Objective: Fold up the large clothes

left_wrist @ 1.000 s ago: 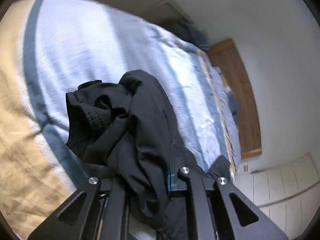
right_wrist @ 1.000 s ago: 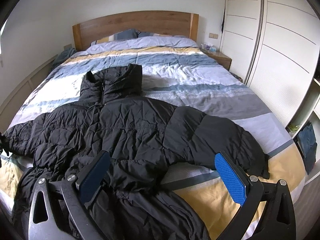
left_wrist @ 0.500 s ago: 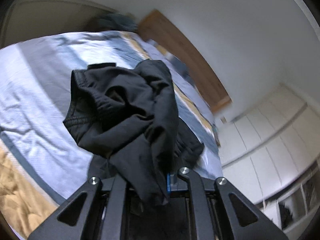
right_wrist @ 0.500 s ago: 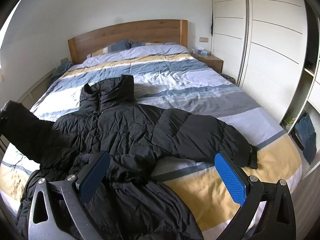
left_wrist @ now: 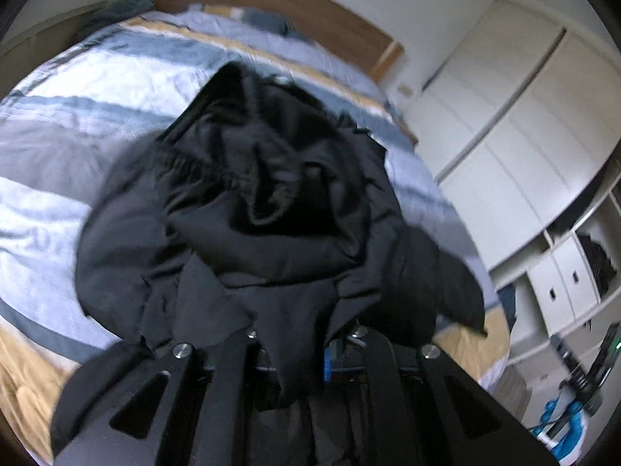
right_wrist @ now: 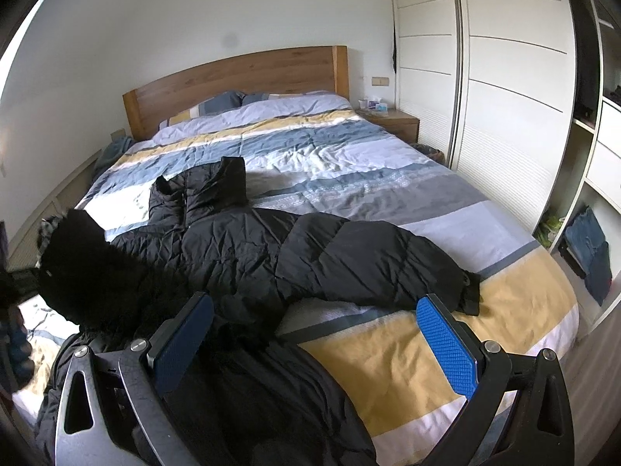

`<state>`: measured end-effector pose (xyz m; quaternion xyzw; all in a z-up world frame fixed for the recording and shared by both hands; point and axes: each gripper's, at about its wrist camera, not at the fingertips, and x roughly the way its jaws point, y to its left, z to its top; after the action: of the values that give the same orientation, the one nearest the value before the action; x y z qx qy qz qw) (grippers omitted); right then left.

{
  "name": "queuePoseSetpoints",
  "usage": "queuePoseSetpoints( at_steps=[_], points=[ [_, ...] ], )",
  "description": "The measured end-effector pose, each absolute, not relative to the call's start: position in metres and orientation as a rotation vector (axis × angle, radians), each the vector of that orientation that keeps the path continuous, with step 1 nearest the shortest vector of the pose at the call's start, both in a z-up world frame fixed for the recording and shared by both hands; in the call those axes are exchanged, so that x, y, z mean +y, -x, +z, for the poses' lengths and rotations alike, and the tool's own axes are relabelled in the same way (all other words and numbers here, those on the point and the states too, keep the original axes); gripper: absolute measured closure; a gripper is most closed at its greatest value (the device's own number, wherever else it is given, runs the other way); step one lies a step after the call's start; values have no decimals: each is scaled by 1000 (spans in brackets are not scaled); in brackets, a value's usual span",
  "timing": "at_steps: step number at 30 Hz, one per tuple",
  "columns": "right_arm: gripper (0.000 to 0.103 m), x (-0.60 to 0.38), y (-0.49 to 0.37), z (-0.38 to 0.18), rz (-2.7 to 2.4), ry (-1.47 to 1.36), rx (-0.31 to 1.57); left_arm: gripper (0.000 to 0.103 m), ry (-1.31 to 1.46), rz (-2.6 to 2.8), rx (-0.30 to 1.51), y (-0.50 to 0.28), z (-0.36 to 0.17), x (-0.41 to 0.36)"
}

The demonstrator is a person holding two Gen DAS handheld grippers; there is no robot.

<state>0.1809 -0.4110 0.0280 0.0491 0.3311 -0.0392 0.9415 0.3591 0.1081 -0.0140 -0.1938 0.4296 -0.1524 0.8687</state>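
Note:
A black puffer jacket (right_wrist: 248, 248) lies spread on the striped bed (right_wrist: 349, 163), hood toward the headboard, one sleeve (right_wrist: 388, 268) stretched right. My left gripper (left_wrist: 300, 365) is shut on the other sleeve's cuff (left_wrist: 268, 190) and holds it raised; the bunched sleeve fills the left wrist view. That lifted sleeve (right_wrist: 77, 264) shows at the left in the right wrist view. My right gripper (right_wrist: 314, 345) is open and empty, hovering over the jacket's lower hem near the foot of the bed.
A wooden headboard (right_wrist: 240, 77) and pillows stand at the far end. A nightstand (right_wrist: 392, 120) and white wardrobe doors (right_wrist: 504, 97) line the right side, with open shelves (right_wrist: 586, 248) holding folded clothes.
My left gripper has lifted the sleeve off the bed's left edge and swung it right, over the jacket body. My right gripper has drifted slightly, still open.

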Motion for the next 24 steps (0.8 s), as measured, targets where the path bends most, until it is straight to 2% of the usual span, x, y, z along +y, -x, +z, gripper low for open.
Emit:
queuePoseSetpoints(
  at_steps=[9,14,16,24],
  points=[
    [0,-408,-179,17,-66,-102,704,93,289,-363,1027,-334,-75,65],
    [0,-402,-184,12,-52,-97,719,83,310,-403,1045,-326,-85,60],
    [0,-398,-185,11,-42,-90,722,76,318,-426,1051,-321,-85,63],
    [0,-369,-191,6,16,-48,745,72,256,-517,1103,-303,-87,52]
  ],
)
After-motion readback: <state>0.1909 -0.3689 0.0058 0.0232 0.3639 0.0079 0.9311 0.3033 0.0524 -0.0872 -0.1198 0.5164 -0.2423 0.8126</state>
